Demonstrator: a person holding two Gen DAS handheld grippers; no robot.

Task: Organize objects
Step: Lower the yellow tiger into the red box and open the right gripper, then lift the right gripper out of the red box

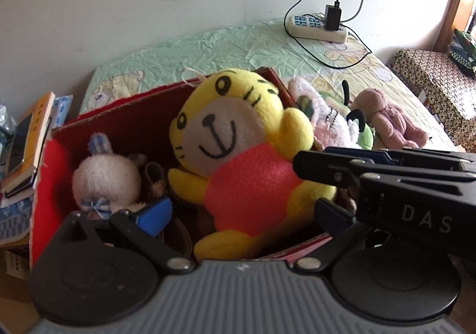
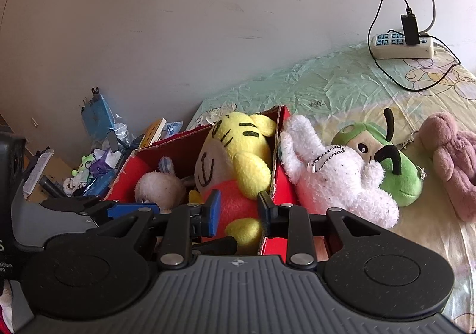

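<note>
A red cardboard box [image 1: 125, 125] sits on a bed [image 1: 238, 45] covered with a pale green patterned sheet, and a yellow tiger plush [image 1: 238, 137] in a red shirt lies inside it, face up, its head against the far right corner and one arm hooked over the right wall. Beside it in the left part of the box rests a small white bunny plush [image 1: 105, 179] with a checked blue ear and bow; some brown items lie between the two, too dim to make out. The left gripper [image 1: 238, 215] hovers over the near edge of the box with its jaws spread wide, one blue pad by the bunny and the other by the tiger's lower side, closed on nothing. The right gripper [image 2: 238, 209] reaches in from the right at the tiger's body; its jaws stand apart on either side of the red shirt and right box wall, and I cannot tell whether they press the plush. Outside the box, just against its right wall, lies a white fluffy plush [image 2: 336, 182] with a bead chain, touching a green plush [image 2: 398, 173], and a mauve bear [image 2: 452, 161] lies further right. A power strip [image 1: 316, 26] with a black charger sits at the far end of the bed, and books [image 1: 32, 137] are stacked left of the box.
</note>
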